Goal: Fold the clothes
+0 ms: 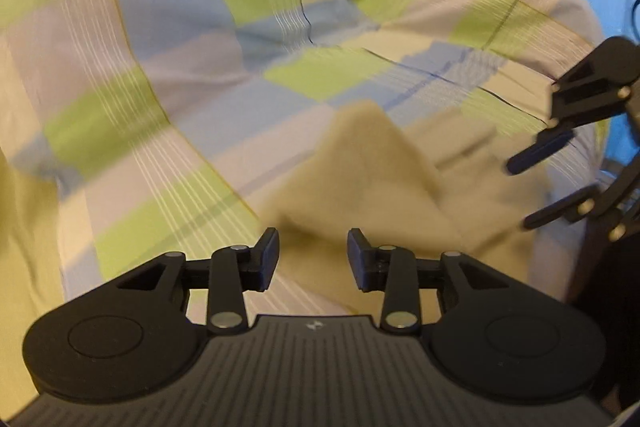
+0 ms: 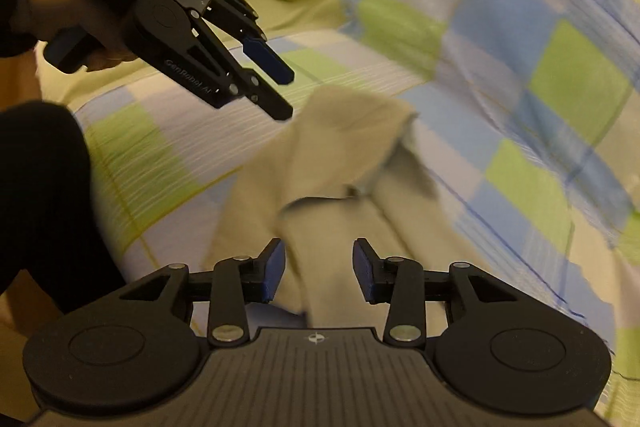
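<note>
Clearly the folding is only part done. The beige, soft-looking knit garment (image 2: 340, 163) lies on the green, blue and lilac checked bed sheet (image 2: 520, 67), in the middle of the bed, with one flap turned over and peaked up, so it is doubled but rumpled, not a neat flat packet. I judge it wants smoothing and at least one more fold. The left gripper (image 2: 276, 87) hangs above the garment's far left corner, its jaws parted and nothing between them. The right gripper (image 2: 318, 271) sits at the near edge, jaws spread wide over the cloth without pinching it. No basket, drawer or other container shows in either view, so nothing is stowed.
</note>
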Action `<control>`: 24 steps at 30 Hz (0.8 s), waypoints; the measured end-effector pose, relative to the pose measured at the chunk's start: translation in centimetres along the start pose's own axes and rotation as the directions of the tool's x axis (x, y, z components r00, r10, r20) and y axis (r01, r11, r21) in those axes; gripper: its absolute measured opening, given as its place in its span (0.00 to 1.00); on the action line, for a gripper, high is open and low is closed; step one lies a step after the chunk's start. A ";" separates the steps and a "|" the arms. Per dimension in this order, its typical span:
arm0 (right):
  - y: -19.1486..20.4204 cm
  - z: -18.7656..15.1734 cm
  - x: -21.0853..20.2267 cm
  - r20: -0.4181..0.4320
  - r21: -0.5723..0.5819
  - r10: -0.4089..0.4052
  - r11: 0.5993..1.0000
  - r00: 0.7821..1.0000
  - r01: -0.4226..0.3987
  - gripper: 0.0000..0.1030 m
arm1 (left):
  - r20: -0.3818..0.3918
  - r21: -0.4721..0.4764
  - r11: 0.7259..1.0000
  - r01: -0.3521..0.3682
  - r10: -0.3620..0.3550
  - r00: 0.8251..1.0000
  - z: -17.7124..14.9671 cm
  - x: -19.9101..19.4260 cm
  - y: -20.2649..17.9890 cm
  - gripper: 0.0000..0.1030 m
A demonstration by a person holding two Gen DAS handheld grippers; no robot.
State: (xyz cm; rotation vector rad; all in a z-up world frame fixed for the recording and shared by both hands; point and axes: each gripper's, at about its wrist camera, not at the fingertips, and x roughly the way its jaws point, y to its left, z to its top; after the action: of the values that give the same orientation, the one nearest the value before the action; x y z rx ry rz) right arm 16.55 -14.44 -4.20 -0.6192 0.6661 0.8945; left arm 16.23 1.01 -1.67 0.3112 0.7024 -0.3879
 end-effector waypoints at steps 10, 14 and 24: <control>-1.6 0.8 2.5 0.032 0.152 -0.034 0.988 0.999 0.029 0.08 | -0.003 -0.074 0.997 0.025 -0.025 1.000 -1.7 -1.4 -1.4 0.44; -3.7 1.6 -1.9 0.137 0.268 -0.113 0.961 0.984 0.073 0.07 | -0.041 -0.061 0.996 0.057 -0.060 0.997 -1.8 -0.6 -3.2 0.55; -6.8 1.6 -5.0 0.183 0.408 -0.090 0.913 0.979 0.008 0.07 | 0.170 -0.328 0.872 0.364 -0.324 0.931 0.8 0.0 -3.9 0.66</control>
State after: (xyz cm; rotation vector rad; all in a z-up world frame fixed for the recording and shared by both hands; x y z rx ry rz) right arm 20.51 -19.04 1.91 -0.1692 0.6287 0.7293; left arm 14.92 -2.79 -1.65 -0.1842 0.7051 -0.6033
